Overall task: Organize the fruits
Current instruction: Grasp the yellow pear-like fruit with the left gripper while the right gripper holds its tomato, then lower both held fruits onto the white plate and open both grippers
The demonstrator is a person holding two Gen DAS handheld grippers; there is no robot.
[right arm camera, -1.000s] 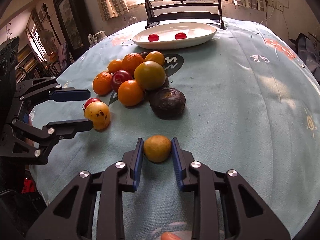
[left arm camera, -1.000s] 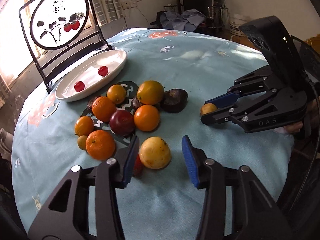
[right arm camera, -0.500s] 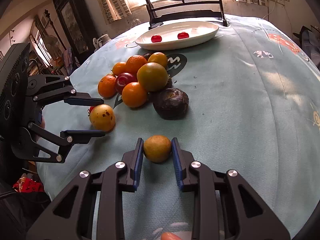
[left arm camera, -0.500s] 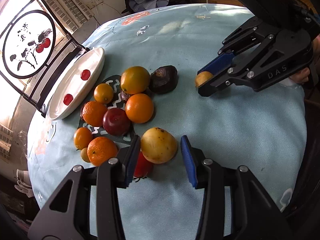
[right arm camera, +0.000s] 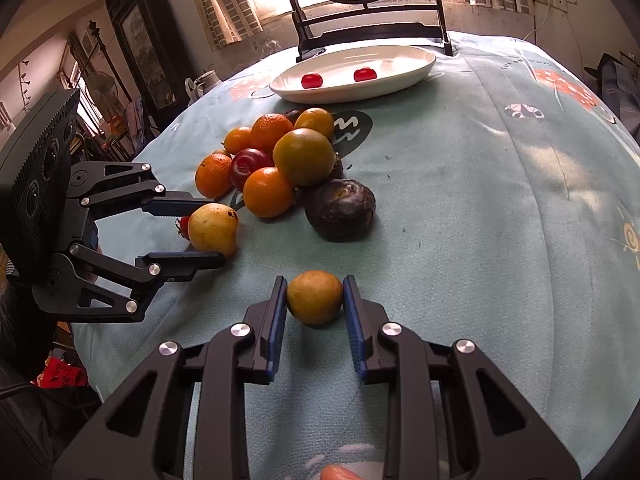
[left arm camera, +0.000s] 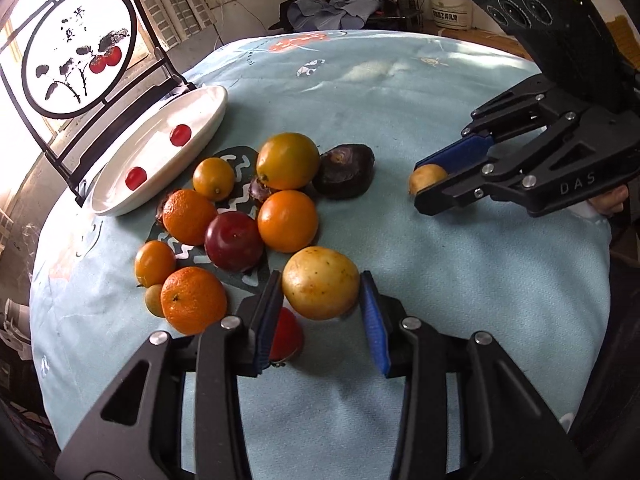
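Note:
A yellow speckled fruit (left arm camera: 320, 282) sits between the blue pads of my left gripper (left arm camera: 320, 280). Its jaws are closing and both pads meet the fruit's sides. The right wrist view shows the same grip, with my left gripper (right arm camera: 216, 232) around the yellow fruit (right arm camera: 214, 228). A small red fruit (left arm camera: 284, 334) lies half hidden behind the left finger. My right gripper (right arm camera: 315, 292) is shut on a small yellow-brown fruit (right arm camera: 315, 298) resting on the cloth, also seen as the right gripper (left arm camera: 420, 184) in the left wrist view. A white oval plate (left arm camera: 160, 160) at the far side holds two red cherry tomatoes (left arm camera: 180, 135).
A heap of oranges (left arm camera: 287, 220), a red plum (left arm camera: 234, 240) and a dark wrinkled fruit (left arm camera: 344, 170) lies between the grippers and the plate. A black chair back (left arm camera: 80, 52) stands behind the plate. The blue tablecloth (right arm camera: 480, 200) drops off at the round table's edge.
My left gripper's jaws have narrowed from a loose straddle until the pads meet the yellow fruit, and the hand has rolled a little. The right gripper and its fruit have stayed put.

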